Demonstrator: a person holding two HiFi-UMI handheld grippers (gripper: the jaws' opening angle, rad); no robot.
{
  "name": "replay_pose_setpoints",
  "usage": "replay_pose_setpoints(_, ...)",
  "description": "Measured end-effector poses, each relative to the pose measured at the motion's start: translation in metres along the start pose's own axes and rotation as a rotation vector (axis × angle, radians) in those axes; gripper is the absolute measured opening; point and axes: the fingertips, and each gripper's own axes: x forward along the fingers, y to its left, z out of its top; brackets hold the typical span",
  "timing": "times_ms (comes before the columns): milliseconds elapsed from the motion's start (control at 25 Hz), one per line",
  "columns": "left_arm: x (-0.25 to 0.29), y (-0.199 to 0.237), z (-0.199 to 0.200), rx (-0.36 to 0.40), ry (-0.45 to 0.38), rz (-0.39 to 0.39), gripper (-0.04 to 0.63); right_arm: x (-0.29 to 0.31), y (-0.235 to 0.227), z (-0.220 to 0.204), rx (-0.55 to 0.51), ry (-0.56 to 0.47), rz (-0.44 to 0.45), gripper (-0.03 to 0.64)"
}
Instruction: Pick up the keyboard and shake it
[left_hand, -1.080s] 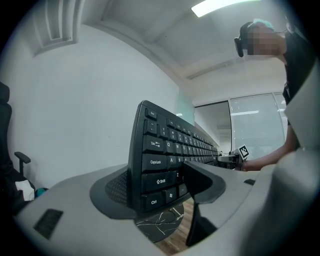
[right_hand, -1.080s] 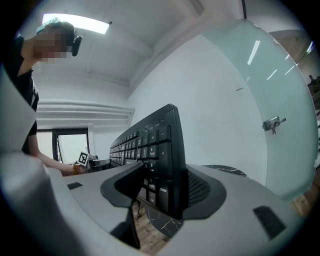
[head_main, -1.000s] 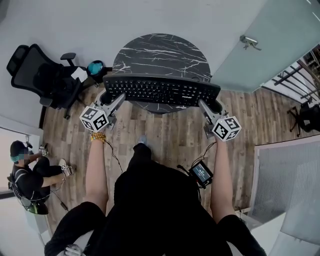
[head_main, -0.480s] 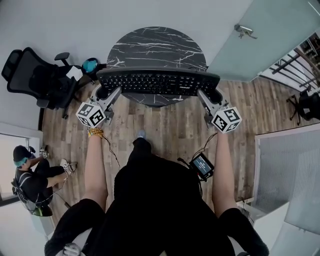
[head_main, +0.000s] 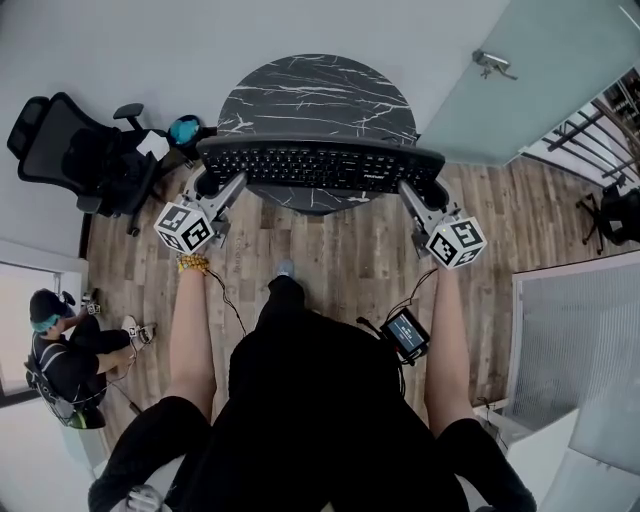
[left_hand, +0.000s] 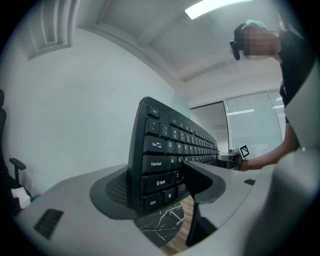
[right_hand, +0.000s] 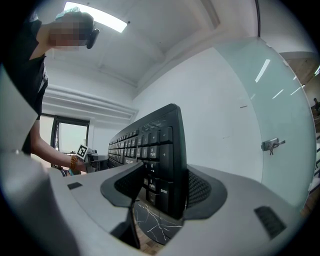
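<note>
Two grips on keyboard (head_main: 320, 168) — left gripper (head_main: 215, 184), right gripper (head_main: 422, 190) each pinching one end (above marble table (head_main: 315, 95)).

- Keyboard (left_hand: 165, 160), left end, white legends on black keys: "Tab" (left_hand: 156, 145), "Caps Lock" (left_hand: 156, 164), "Shift" (left_hand: 159, 183), "Ctrl" (left_hand: 153, 202); letters "A" and "Z" just beside them.
- Same keyboard, right end, number pad: "6" (right_hand: 152, 165), "3" (right_hand: 151, 181), "+" (right_hand: 163, 154), "Enter" (right_hand: 164, 191).
- White brand print (right_hand: 131, 161) on the keyboard's front edge was too small to read.
- Left gripper's cube (head_main: 186, 228) and right gripper's cube (head_main: 456, 243) carried black-and-white square code markers.
- Small screen (head_main: 405, 335) at the person's waist was lit, its content illegible.
</note>
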Motion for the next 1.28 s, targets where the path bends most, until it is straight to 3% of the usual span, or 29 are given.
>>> replay_pose_setpoints(1280, -0.028, -0.008, 0.028, 0.051, -0.046, 0.022, 0.305, 0.002, 0.023, 0.025, -0.097, -0.038, 0.037, 0.241)
